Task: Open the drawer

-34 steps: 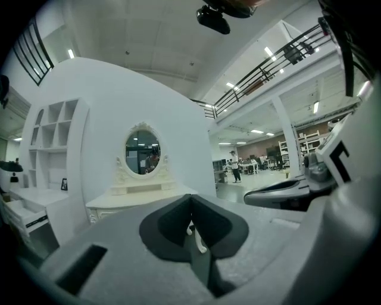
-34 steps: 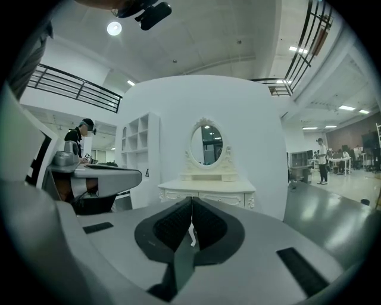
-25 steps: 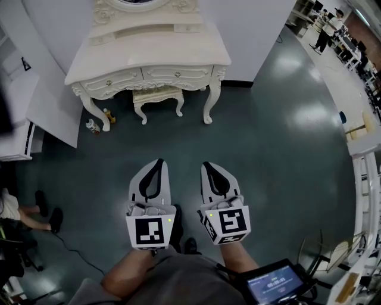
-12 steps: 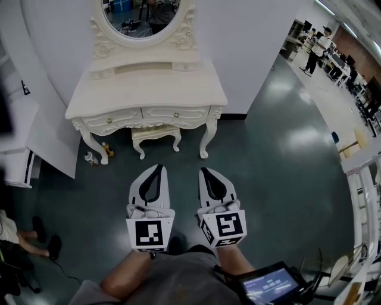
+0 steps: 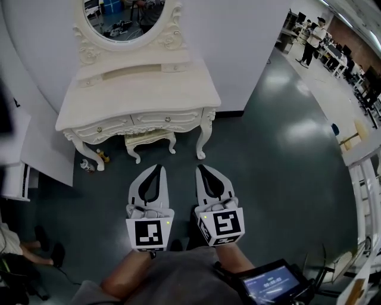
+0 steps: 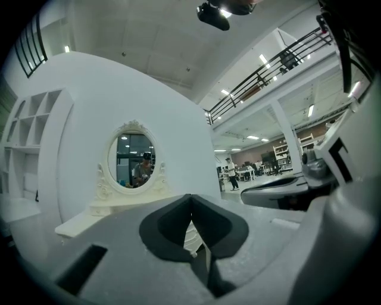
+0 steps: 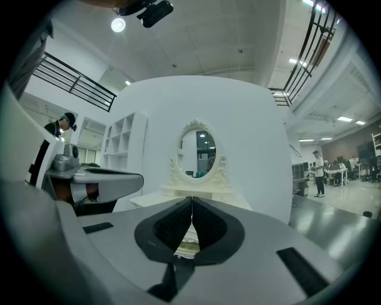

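Note:
A cream dressing table [image 5: 137,95] with an oval mirror [image 5: 128,15] stands against the white wall ahead. Its front holds two closed drawers, the left drawer [image 5: 101,127] and the right drawer [image 5: 166,118], each with a small knob. My left gripper [image 5: 158,167] and right gripper [image 5: 199,167] are held side by side over the dark floor, well short of the table. Both are shut with nothing between their tips. The left gripper view looks past the closed left gripper [image 6: 191,196] to the table [image 6: 89,217]. The right gripper [image 7: 191,199] lines up with the mirror [image 7: 199,155].
A matching stool [image 5: 149,140] sits under the table. Small bottles [image 5: 95,159] stand on the floor by its left leg. A white panel [image 5: 36,149] leans at the left. A seated person's leg [image 5: 18,250] shows at lower left; white railing [image 5: 363,196] runs along the right.
The table has come nearer and shifted left, and more of the mirror shows. Both grippers have gone forward together, still shut.

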A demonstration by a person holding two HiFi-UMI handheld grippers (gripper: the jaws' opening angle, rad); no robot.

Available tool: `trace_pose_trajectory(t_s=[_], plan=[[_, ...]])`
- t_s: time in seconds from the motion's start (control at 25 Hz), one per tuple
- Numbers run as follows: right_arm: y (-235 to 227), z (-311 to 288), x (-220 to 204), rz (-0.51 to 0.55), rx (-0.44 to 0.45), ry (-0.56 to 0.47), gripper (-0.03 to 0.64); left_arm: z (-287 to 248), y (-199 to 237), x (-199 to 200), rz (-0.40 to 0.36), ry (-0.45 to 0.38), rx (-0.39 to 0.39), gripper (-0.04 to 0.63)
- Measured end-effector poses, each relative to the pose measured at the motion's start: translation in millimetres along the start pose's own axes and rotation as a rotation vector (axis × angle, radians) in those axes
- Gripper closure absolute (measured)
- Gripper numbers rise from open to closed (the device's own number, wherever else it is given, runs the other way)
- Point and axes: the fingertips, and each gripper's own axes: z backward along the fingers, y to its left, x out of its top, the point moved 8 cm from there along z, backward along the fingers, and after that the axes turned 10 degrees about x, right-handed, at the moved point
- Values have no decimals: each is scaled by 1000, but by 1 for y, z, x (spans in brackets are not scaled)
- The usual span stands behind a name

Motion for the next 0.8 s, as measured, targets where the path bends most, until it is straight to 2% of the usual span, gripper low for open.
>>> trace_pose_trajectory(t_s=[0.44,0.8], plan=[[-103,-68,-34,-99,39,66,603,-112,-33,-29,-27,144,26,581],[-170,-132,-25,-103,126,59,603,-194,-41,-22,-51,164,97,580]])
